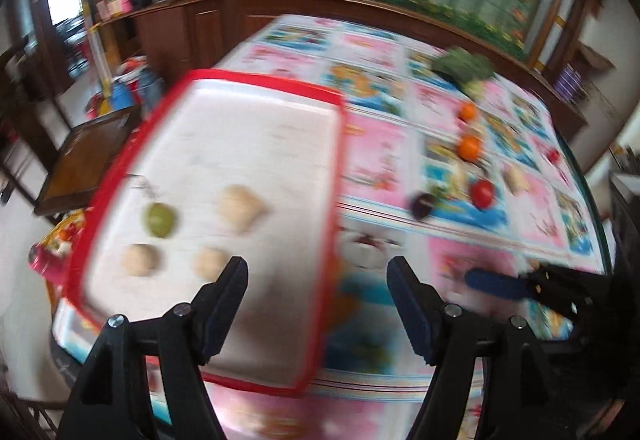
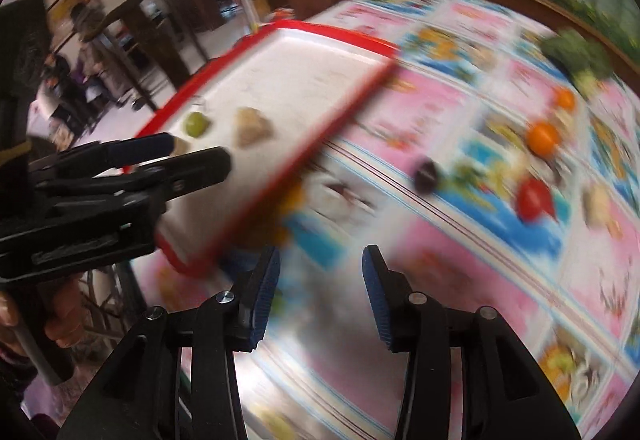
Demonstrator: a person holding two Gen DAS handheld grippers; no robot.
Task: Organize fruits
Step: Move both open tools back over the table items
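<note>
A table under a bright patterned cloth [image 1: 376, 156] bears a red-rimmed white tray [image 1: 340, 144], its long axis running away from the cameras. On it four fruits are counted, one green [image 1: 161, 220] and three pale [image 1: 240, 209]; two oranges [image 1: 469, 148], a red fruit [image 1: 482, 193] and a dark one [image 1: 422, 205] lie on the cloth to its right. The left gripper [image 1: 316, 276] and the right gripper [image 2: 320, 268] are spread apart with nothing between them.

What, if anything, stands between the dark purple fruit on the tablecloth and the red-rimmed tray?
Nothing visible does: only bare tablecloth separates the dark purple fruit from the red-rimmed tray; the red fruit and oranges lie on its far side.
</note>
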